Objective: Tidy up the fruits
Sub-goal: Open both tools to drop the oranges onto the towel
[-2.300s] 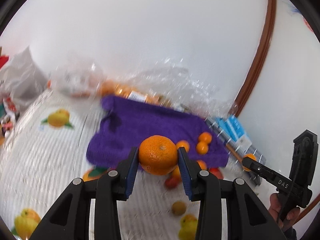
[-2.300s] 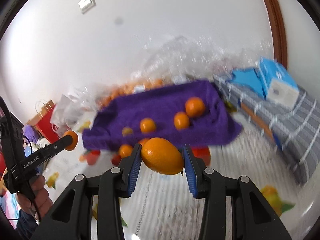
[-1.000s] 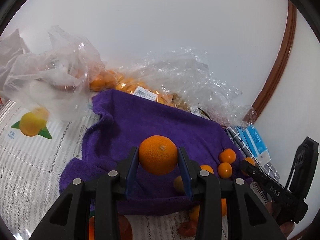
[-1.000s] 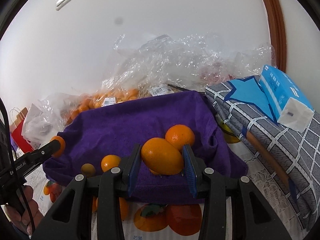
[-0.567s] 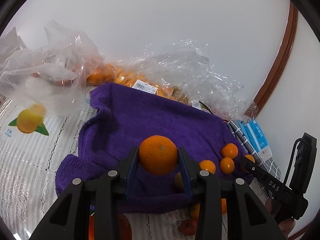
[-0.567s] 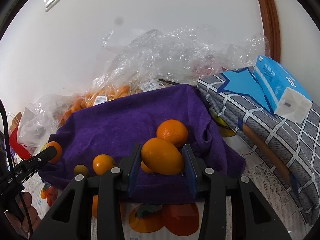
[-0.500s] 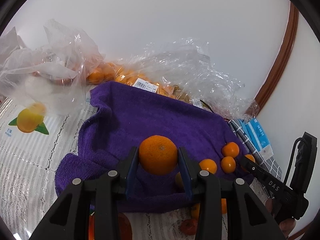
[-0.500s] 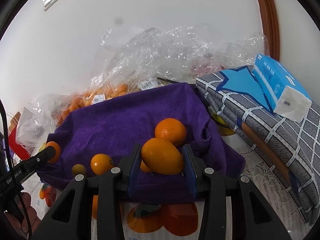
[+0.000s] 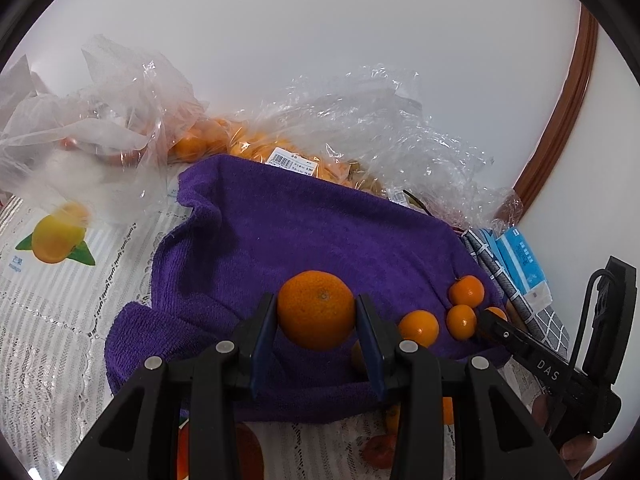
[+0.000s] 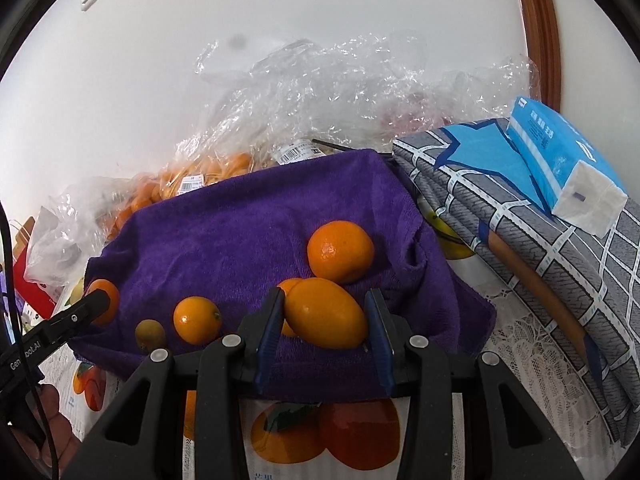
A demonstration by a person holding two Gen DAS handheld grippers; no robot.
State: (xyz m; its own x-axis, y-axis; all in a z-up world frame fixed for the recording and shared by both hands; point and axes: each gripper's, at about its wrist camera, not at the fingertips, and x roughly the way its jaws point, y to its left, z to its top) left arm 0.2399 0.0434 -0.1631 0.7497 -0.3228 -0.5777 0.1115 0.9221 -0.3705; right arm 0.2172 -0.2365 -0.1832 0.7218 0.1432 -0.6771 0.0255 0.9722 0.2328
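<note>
While the left gripper (image 9: 316, 334) clamps a round orange (image 9: 316, 310) between its blue pads, the fruit sits right at the fingertips, above the near half of the purple towel (image 9: 304, 236). The right gripper (image 10: 325, 330) likewise pinches an oval orange fruit (image 10: 326, 313) crosswise between its pads, over the towel's front edge; whether it touches the cloth is hard to tell. Just beyond it another orange fruit (image 10: 291, 286) peeks out, and a large mandarin (image 10: 340, 251) lies on the towel. To the left rest a small orange (image 10: 197, 320) and a dull brownish fruit (image 10: 150, 334). Farther back, clear plastic bags (image 10: 320, 92) of oranges lean against the wall.
</note>
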